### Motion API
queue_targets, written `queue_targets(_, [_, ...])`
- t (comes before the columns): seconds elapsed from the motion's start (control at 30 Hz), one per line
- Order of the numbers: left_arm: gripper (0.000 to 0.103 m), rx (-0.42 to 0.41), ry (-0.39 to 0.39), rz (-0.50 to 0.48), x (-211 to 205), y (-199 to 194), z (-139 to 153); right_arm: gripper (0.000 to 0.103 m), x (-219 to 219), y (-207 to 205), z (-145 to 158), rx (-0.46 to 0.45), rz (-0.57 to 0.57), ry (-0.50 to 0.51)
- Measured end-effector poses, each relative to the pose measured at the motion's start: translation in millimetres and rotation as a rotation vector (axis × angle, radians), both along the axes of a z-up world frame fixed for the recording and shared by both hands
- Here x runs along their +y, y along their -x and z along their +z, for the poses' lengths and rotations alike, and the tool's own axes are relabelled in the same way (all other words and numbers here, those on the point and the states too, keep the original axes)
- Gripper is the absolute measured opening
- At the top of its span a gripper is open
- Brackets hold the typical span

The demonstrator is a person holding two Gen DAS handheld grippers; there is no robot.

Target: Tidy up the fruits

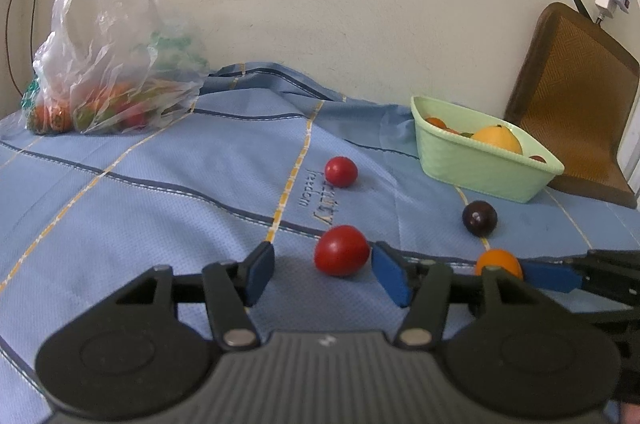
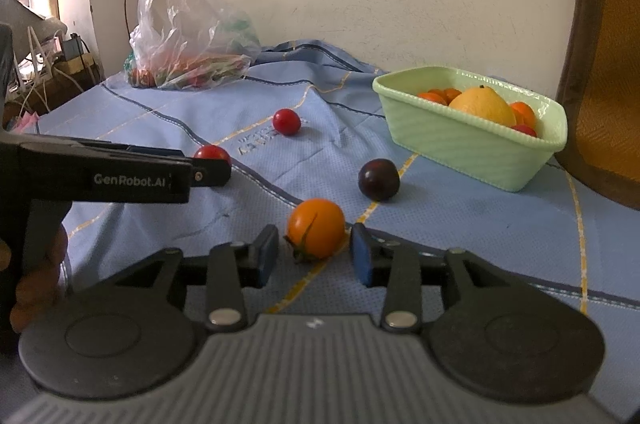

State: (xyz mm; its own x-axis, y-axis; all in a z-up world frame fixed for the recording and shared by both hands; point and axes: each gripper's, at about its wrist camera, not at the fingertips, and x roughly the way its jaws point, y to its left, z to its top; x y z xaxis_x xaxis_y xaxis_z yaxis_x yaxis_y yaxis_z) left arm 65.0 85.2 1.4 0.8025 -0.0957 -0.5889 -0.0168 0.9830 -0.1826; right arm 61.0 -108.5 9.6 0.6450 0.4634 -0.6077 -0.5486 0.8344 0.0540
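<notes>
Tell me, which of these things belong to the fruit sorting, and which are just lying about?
Part of the job:
- orange tomato
- near red tomato
- far red tomato
- dark plum
- green basket
- plastic bag of produce

Just lying about:
- wicker chair
- blue cloth
- cables

The clear plastic bag [image 1: 116, 56] veils its contents; only blurred red, orange and green shapes show. The green basket [image 2: 460, 140] wall hides the lower halves of its fruit. In the right wrist view, the left gripper [image 2: 208, 166] covers most of the near red tomato [image 2: 212, 152]. The woven chair back [image 2: 604, 72] is cut off by the frame edge.
</notes>
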Motion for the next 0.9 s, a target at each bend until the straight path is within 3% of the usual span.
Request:
queue_targets(0.4, [0.064, 0.014, -0.009, 0.018, 0.5, -1.0, 0.2, 0.052, 1.8, 0.5, -0.7, -0.002, -0.002, 0.008])
queue_targets(0.53, [0.080, 0.023, -0.022, 0.016, -0.1, -2.0, 0.5, 0.067, 4.5, 1.8, -1.1, 0.000, 0.016, 0.021])
queue_targets(0.9, [0.084, 0.029, -0.023, 0.015, -0.1, -2.6, 0.2, 0.089, 5.0, 0.3, -1.8, 0.016, -0.008, 0.038])
